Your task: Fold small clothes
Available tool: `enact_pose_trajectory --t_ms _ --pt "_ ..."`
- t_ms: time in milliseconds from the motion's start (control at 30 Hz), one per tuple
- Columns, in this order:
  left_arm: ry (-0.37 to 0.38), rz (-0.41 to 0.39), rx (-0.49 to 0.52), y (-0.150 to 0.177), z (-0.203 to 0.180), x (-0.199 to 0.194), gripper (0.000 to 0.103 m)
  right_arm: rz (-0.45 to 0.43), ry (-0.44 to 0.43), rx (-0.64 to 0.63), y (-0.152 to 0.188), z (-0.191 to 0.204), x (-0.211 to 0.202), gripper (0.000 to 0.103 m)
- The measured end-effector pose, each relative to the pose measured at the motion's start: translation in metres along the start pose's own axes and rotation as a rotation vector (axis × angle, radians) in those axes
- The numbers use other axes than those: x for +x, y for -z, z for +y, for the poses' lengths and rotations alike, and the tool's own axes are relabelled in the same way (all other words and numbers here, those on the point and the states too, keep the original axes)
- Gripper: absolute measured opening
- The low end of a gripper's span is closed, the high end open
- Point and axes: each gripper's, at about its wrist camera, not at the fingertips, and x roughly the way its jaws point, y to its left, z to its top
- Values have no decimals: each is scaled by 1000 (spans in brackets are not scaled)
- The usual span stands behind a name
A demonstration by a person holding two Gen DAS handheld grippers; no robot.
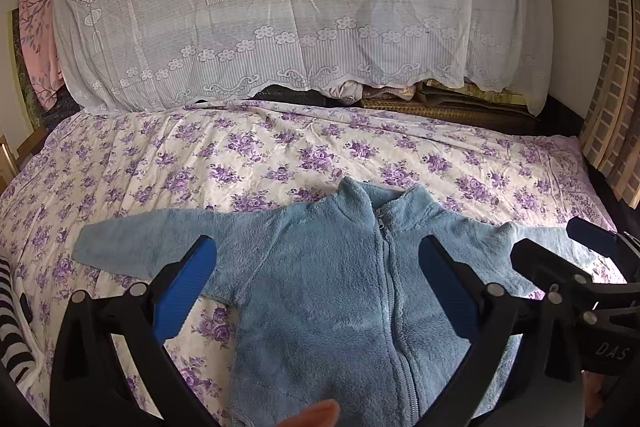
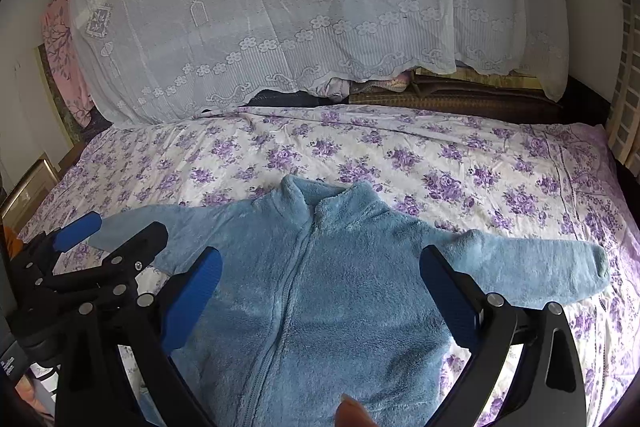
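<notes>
Big bed w/ a purple-flower sheet [image 1: 280,155] fills most of both views. At the far end there's a tall pile under a white lace cover [image 1: 288,7], w/ some folded stuff poking out underneath on the right, can't tell what exactly.

The blue fleece jacket [image 1: 332,287] is lying flat on the sheet, near side of the bed, front up, collar pointing away, zipper [image 1: 390,291] done up almost to the collar. Both sleeves are spread out sideways; in the right wrist view one sleeve [image 2: 532,267] runs out toward the edge of the sheet.

Left gripper [image 1: 316,283] hangs over the jacket body, jaws wide apart, nothing between them. Right gripper [image 2: 320,291] same deal, jaws wide apart over the chest area, holding nothing. They sit just beside each other; each one shows up at the side of the other's cam.

Tiny bit of fingertip [image 1: 316,415] at the bottom edge.
</notes>
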Motion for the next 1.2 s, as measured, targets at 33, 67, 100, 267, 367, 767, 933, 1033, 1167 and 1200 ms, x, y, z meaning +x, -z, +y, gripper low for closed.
enact_pose_trajectory --t_ms 33,67,100,267,367,767,933,1033,1167,1200 --pt "0 0 0 0 0 0 99 0 0 0 0 0 0 100" --pt "1 0 0 0 1 0 99 0 0 0 0 0 0 100" --pt "1 0 0 0 1 0 99 0 0 0 0 0 0 100" --pt "0 -1 0 1 1 0 99 -1 0 0 0 0 -1 100" --pt "1 0 0 0 0 0 99 -1 -1 1 0 0 -1 100" --pt "0 -2 0 0 2 0 99 -2 -2 2 0 0 -2 100" --pt "0 -2 1 0 2 0 99 -3 -3 2 0 0 -2 100" --pt "0 -1 1 0 2 0 99 -3 -3 3 0 0 -2 100" --pt "0 -2 1 0 2 0 99 -4 -4 3 0 -1 -2 100" --pt "-1 -2 2 0 2 0 99 -3 -4 3 0 0 -2 100"
